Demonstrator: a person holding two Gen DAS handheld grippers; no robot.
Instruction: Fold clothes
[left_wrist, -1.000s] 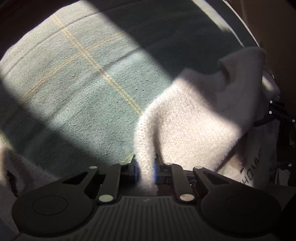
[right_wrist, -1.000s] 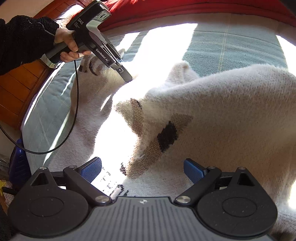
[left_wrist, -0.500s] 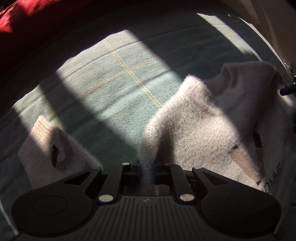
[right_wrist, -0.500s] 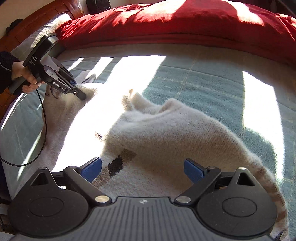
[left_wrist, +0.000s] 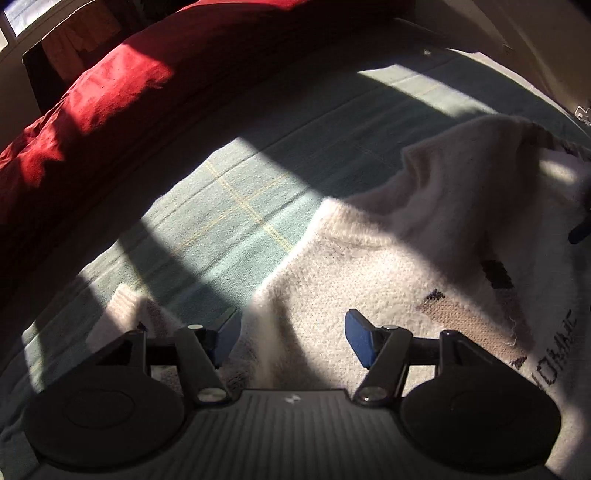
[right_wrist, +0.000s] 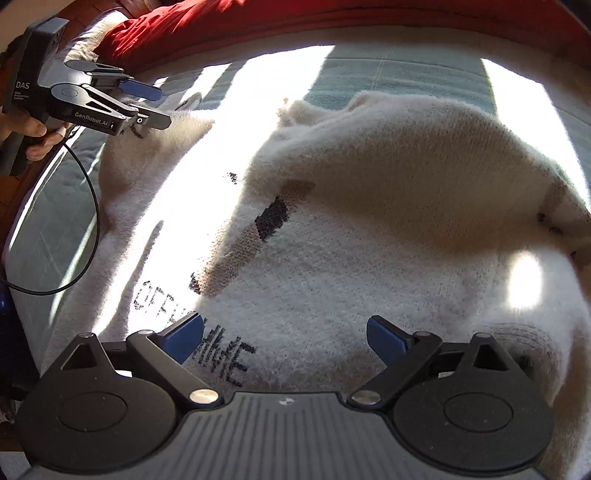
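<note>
Cream sweater (right_wrist: 332, 236) lies rumpled on the green bedspread (left_wrist: 229, 206), its far side folded over. Left gripper (left_wrist: 291, 334): jaws have just been opening, a fabric edge loose between them. Right gripper (right_wrist: 284, 334) spread above the sweater, gripping nothing. Knit lettering partly hidden by the fingers; glare washes out the left part.

The right tool (right_wrist: 284, 338) hung with its jaws wide apart over a rumpled cream sweater (right_wrist: 369, 206) on the bed (right_wrist: 55, 221), the left tool (right_wrist: 153, 105) gaping over a sleeve.
</note>
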